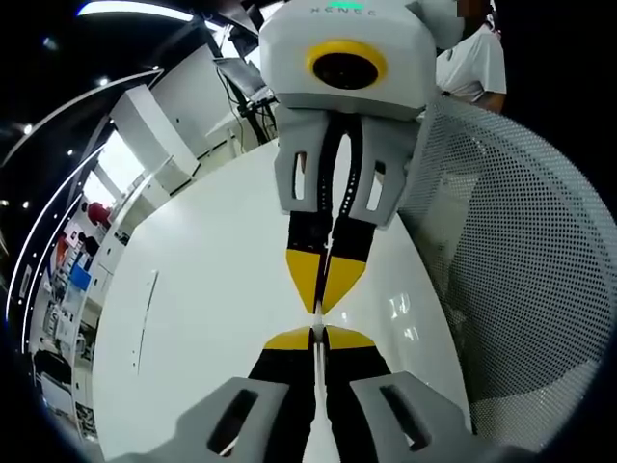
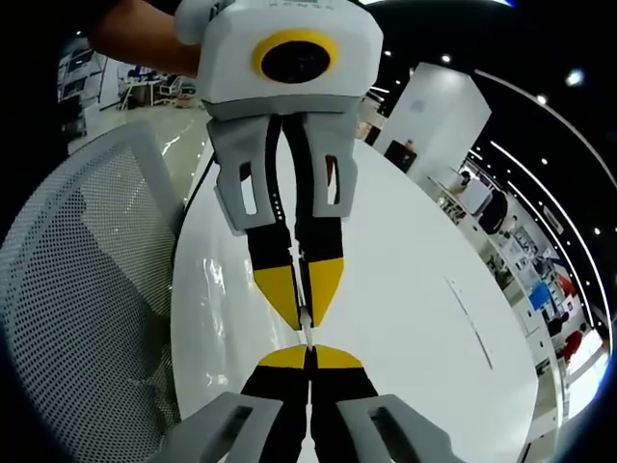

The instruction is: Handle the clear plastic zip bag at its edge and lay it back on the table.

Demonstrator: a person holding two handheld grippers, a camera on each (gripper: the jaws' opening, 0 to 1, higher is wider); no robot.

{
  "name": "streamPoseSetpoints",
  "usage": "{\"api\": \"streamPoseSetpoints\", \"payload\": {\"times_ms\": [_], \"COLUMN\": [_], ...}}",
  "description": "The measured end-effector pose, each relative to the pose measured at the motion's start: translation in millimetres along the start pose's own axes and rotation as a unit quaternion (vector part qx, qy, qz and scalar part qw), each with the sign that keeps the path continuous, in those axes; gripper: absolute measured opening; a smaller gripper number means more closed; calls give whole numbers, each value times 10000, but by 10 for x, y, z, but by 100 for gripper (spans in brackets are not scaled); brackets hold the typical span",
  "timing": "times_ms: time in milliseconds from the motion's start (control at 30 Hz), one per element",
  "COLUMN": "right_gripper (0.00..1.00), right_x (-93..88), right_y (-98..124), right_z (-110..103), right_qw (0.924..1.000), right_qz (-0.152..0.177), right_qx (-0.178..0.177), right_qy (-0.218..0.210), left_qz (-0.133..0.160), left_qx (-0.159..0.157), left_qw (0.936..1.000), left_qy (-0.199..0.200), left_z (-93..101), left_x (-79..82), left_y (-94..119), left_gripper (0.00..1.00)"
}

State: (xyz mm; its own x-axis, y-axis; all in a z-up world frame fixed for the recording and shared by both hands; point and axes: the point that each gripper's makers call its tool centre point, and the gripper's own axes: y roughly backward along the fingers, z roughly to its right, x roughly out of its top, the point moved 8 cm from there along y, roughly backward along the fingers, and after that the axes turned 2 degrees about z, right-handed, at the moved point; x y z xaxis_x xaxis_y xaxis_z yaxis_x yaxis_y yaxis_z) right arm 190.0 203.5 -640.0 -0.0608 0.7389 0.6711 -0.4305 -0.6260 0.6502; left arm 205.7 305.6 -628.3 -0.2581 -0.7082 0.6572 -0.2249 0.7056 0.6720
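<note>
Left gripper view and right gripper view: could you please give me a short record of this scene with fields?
surface: glossy white table
left gripper: shut, tip to tip with the other gripper
right gripper: shut
held: thin pale sliver between the meeting tips, seemingly the edge of the clear plastic zip bag, seen end-on
beside table: white perforated mesh chair
bag on table: not yet

- The left gripper [image 1: 317, 333] is coloured grey, with black jaws tipped in yellow.
- The right gripper [image 2: 309, 354] is finished in the same grey, black and yellow.
- The table [image 1: 202, 289] is seen as glossy white.
- The mesh chair [image 1: 521, 270] is patterned with fine dots on pale grey.
</note>
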Motion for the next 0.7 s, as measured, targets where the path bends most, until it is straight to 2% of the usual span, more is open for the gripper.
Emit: {"api": "streamPoseSetpoints", "payload": {"times_ms": [700], "right_gripper": [0], "right_x": [-32], "right_y": [10], "right_z": [23], "right_qw": [10000], "right_qz": [18], "right_qx": [-47], "right_qy": [-42], "left_qz": [-29], "left_qx": [28], "left_qw": [10000], "left_qy": [58], "left_z": [-21], "left_x": [-52], "left_y": [35], "left_gripper": [0]}}
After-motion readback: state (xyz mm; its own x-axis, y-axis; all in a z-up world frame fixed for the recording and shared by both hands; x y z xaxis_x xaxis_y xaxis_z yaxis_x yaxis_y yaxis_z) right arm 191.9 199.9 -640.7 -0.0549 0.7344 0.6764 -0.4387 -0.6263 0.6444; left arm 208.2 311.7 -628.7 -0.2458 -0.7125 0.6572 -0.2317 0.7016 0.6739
